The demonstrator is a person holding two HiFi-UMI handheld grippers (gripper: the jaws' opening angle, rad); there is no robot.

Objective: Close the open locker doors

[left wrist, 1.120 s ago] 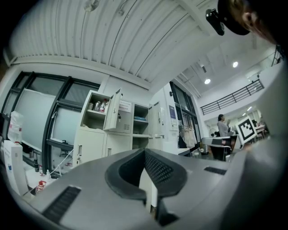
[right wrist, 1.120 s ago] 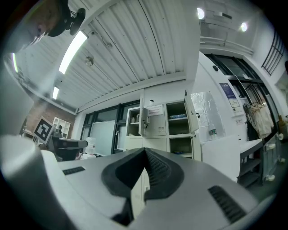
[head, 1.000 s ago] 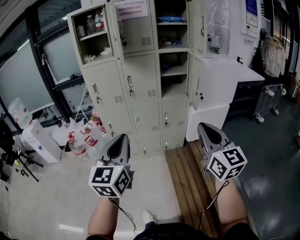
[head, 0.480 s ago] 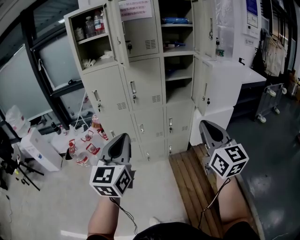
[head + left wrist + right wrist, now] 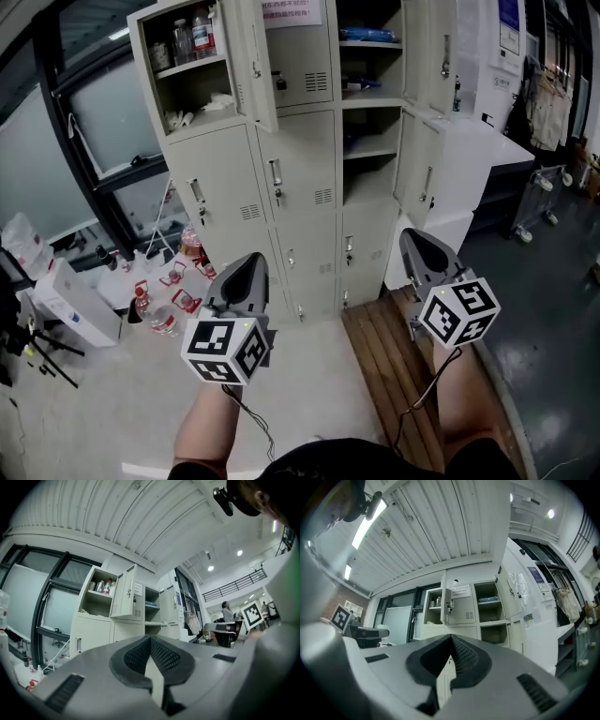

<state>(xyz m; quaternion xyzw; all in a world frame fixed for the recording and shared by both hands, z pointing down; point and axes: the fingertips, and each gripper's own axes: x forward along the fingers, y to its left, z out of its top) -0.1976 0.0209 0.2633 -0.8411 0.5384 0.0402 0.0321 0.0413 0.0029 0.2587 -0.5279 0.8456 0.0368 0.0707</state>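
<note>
Even indoor light, strong fisheye warping, dark vignetted corners, slight blur

Floor (image 5: 94, 412) pale at left, wooden slats (image 5: 380, 352) at centre-right, dark grey at right; lockers (image 5: 295, 178) stand at the far side, bottles (image 5: 150, 305) clustered near their left foot, white box (image 5: 80, 305) and black tripod legs (image 5: 47, 347) further left, wheeled cart (image 5: 536, 202) on the dark part.

Beige lockers (image 5: 300, 187), upper-left door (image 5: 255, 66) and two right doors (image 5: 419, 173) ajar, bottles (image 5: 164, 300) on floor (image 5: 94, 403) at left
</note>
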